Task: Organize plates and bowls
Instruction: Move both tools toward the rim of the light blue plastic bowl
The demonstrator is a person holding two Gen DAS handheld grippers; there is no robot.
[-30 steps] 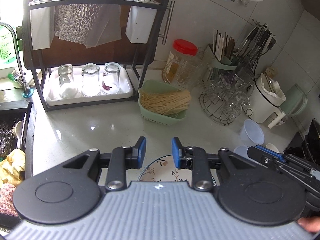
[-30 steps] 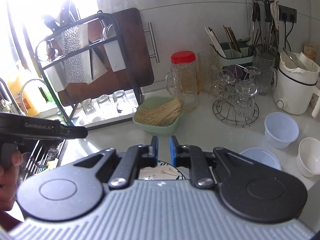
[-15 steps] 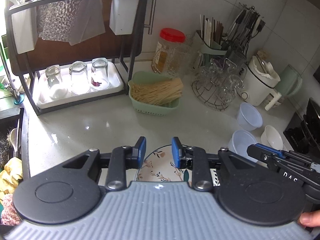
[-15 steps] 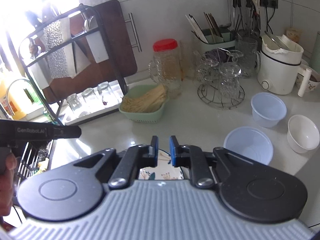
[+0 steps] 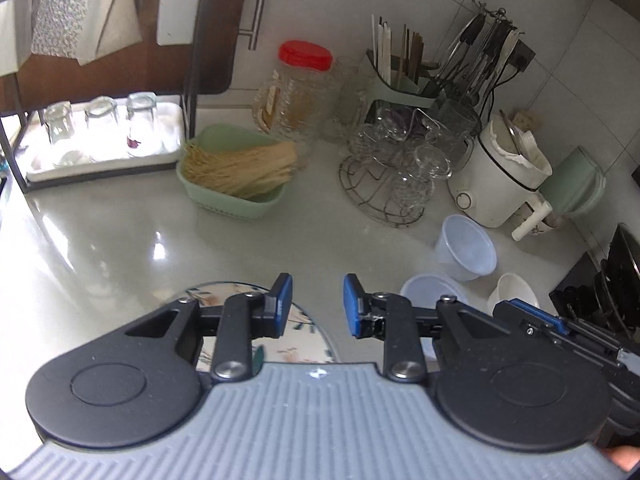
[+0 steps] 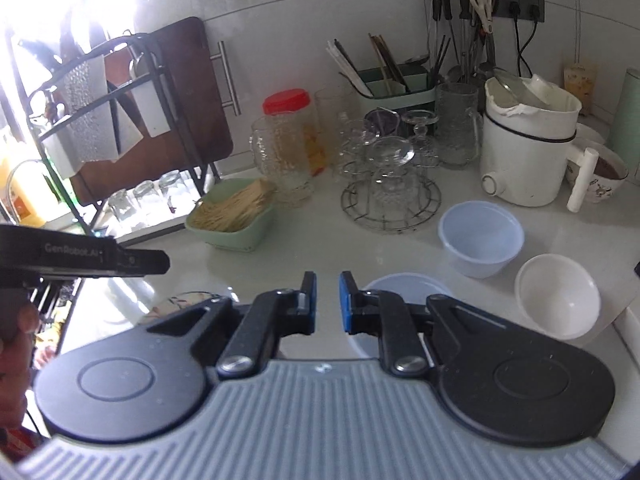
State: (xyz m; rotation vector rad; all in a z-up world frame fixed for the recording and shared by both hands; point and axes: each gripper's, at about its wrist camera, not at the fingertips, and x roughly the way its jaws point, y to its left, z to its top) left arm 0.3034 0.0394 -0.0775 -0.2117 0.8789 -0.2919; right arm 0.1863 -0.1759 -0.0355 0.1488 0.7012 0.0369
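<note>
Plates and bowls lie spread singly over the lower part of both views, none stacked on another as far as can be seen. The floral plate (image 5: 298, 340) sits low and centre-left in the left wrist view, flat on the white countertop (image 5: 120, 240), largely hidden under the left gripper (image 5: 317, 304). Right of it, at lower right of that view, stands a shallow pale-blue plastic bowl (image 5: 428, 286), then a deeper pale-blue plastic bowl (image 5: 466, 246) above it and a small white bowl (image 5: 514, 290) beside it. The right wrist view shows the same three bowls at centre right: the shallow one (image 6: 404, 286) partly under the right gripper (image 6: 328, 300), the deep one (image 6: 480, 242), and the white one (image 6: 558, 294), each near but apart from the others.

Neither claw holds anything. The left gripper's blue pads stand moderately apart over the plate's right edge; the right gripper's pads stand at a narrow gap, over bare counter between plate and shallow bowl.

My judgement is that the sorting is at its start: nothing is nested or gathered, so all four pieces remain to be handled.

Further out, a green basket of dry noodles (image 5: 236, 168) sits at centre, a wire rack of glass cups (image 5: 396, 168) right of it, a red-lidded jar (image 5: 298, 88) behind, and a white electric pot (image 5: 500, 180) at right.
</note>
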